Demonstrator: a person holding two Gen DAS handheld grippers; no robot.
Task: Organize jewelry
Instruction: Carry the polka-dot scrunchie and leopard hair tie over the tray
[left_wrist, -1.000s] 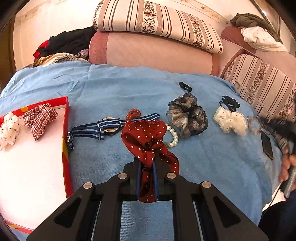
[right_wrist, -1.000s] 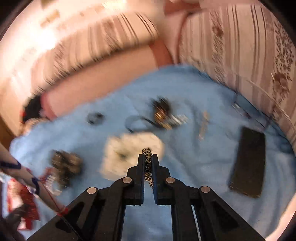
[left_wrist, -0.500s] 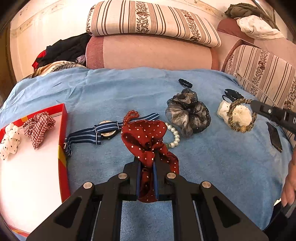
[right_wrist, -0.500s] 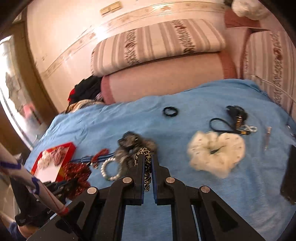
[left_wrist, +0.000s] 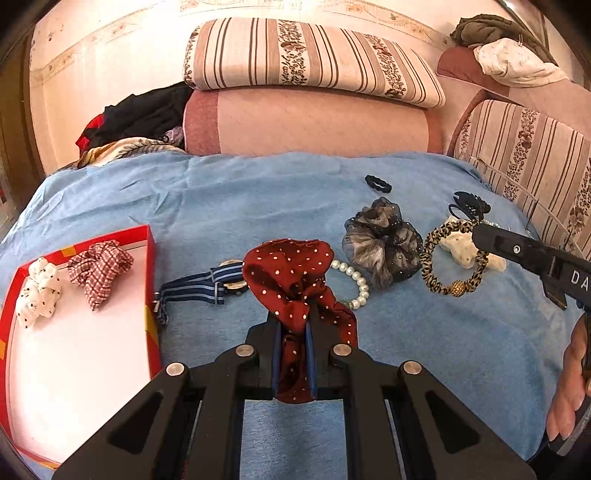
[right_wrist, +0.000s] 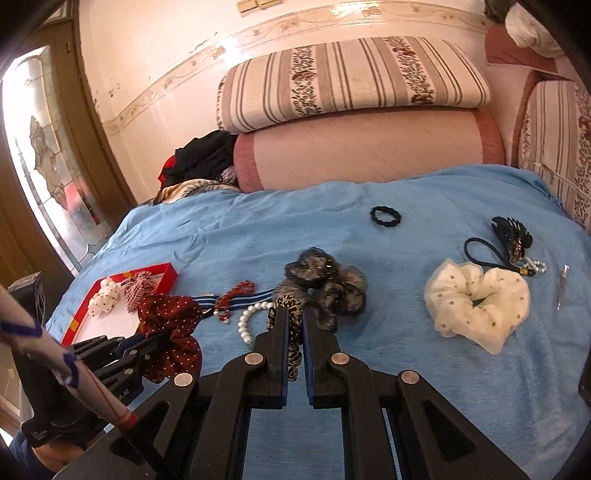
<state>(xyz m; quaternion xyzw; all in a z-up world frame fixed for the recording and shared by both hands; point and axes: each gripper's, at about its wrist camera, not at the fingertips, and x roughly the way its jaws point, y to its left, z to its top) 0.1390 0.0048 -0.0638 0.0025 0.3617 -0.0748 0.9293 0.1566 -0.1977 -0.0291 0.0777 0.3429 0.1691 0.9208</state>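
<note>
My left gripper (left_wrist: 293, 321) is shut on a dark red white-dotted scrunchie (left_wrist: 288, 269) and holds it above the blue blanket, right of the red-rimmed box (left_wrist: 149, 254). The box holds a white dotted scrunchie (left_wrist: 37, 291) and a red plaid scrunchie (left_wrist: 98, 266). My right gripper (right_wrist: 295, 314) is shut on a leopard-print hair band (right_wrist: 291, 332), which hangs as a ring (left_wrist: 450, 262) in the left wrist view. The left gripper with the red scrunchie (right_wrist: 166, 328) shows at lower left of the right wrist view.
On the blanket lie a striped-strap watch (left_wrist: 199, 290), a pearl bracelet (left_wrist: 356, 284), a grey sheer scrunchie (left_wrist: 384, 240), a cream scrunchie (right_wrist: 476, 299), a black hair tie (right_wrist: 386, 216), a black claw clip (right_wrist: 511, 229), red beads (right_wrist: 236, 290) and tweezers (right_wrist: 562, 286). Striped cushions (left_wrist: 310, 59) stand behind.
The right gripper has swung left with the leopard band, from over the cream scrunchie to beside the grey one. The left gripper has moved slightly right, still holding the red scrunchie.
</note>
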